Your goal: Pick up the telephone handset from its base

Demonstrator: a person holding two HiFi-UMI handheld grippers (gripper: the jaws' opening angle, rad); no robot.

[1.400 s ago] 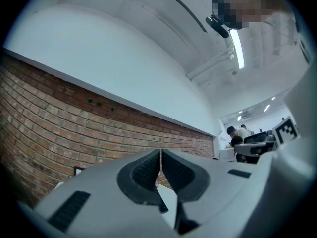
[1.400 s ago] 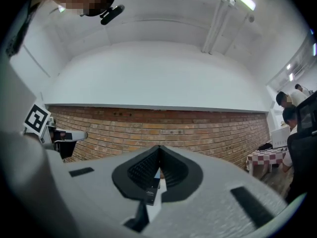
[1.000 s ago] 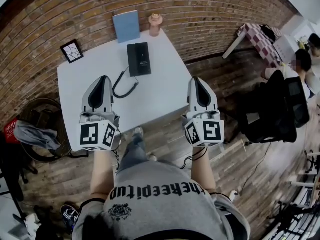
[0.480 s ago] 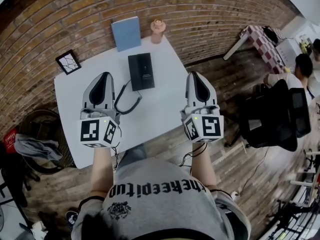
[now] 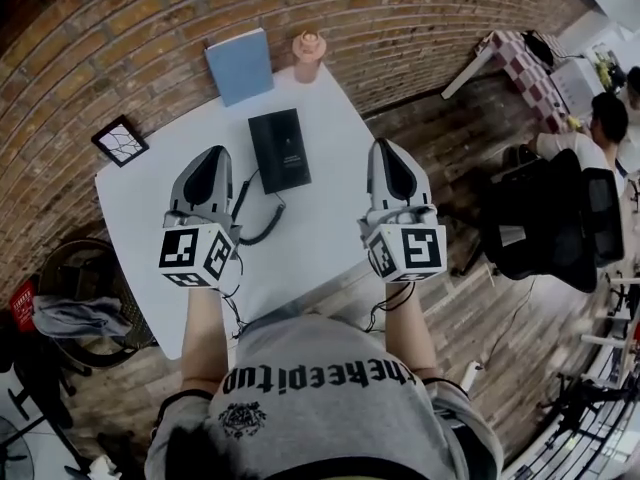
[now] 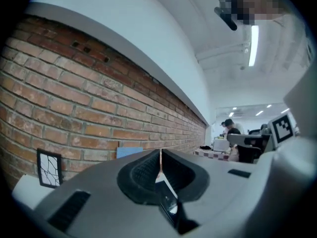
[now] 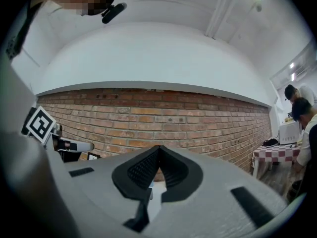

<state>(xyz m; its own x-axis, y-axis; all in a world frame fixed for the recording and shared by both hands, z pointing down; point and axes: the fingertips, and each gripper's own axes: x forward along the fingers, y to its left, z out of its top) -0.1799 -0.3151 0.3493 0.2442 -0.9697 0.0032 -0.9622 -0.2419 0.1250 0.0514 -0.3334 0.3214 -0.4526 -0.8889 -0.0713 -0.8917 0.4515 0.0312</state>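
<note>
The white desk stands against a brick wall. Over it hover the left gripper and the right gripper, the jaws of both closed on nothing. Between them, slightly farther, the black telephone lies on the desk, untouched.

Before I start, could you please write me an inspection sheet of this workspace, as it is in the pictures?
Surface: white table, mostly bare, against a brick wall.
Job's things: black telephone lies flat mid-table in one piece, untouched.
Clutter: blue book and pink candle-like object by the wall; small picture frame at left.
Grippers: left gripper and right gripper both shut, empty, either side of the telephone.
Cables: black cord curls from the telephone toward the left gripper.
Surroundings: wooden floor; seated people at right.
</note>
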